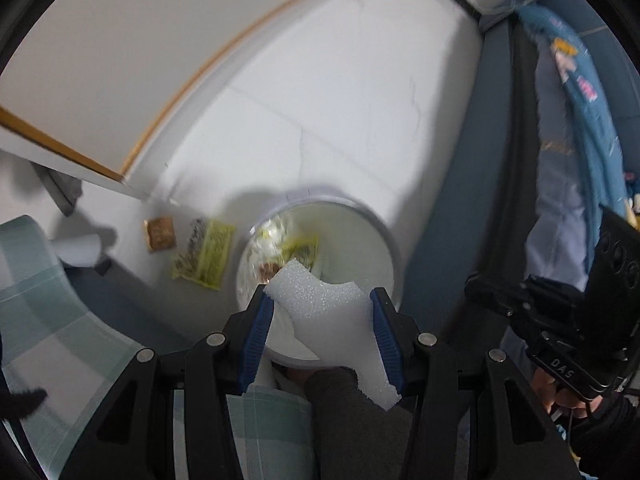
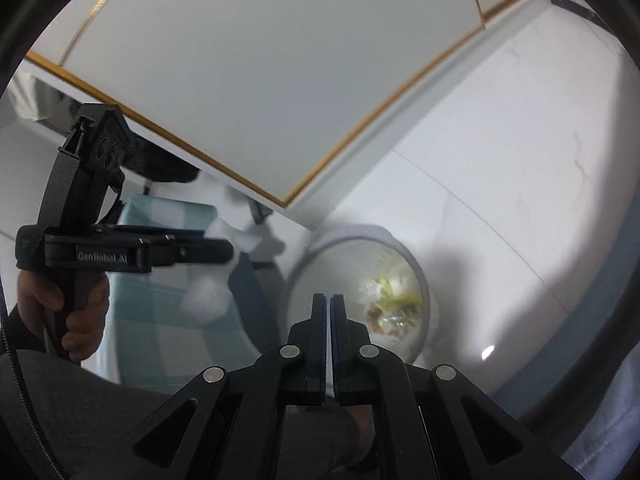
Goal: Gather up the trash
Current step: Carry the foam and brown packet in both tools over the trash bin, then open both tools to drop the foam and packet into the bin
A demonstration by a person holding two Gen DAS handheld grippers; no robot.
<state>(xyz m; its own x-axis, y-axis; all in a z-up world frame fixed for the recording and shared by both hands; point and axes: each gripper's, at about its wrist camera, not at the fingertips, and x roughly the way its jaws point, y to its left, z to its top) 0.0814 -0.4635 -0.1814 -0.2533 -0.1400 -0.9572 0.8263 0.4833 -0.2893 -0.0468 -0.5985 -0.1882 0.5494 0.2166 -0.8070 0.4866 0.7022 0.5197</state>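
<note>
Gripping a white foam piece (image 1: 320, 300) between its blue pads, the left gripper (image 1: 322, 312) hangs over the round white bin (image 1: 390, 240), which holds wrappers. The right gripper (image 2: 329, 308) is closed and empty beside the bin. A yellow wrapper (image 1: 204, 254) and a brown packet (image 1: 160, 233) lie on the floor (image 1: 360, 100).

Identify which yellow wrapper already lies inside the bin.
The yellow wrapper within the white bin, beside other scraps; the other yellow wrapper lies on the floor left of it.

A home bedroom: checked bedding (image 1: 48, 312), white wardrobe (image 2: 260, 80)
</note>
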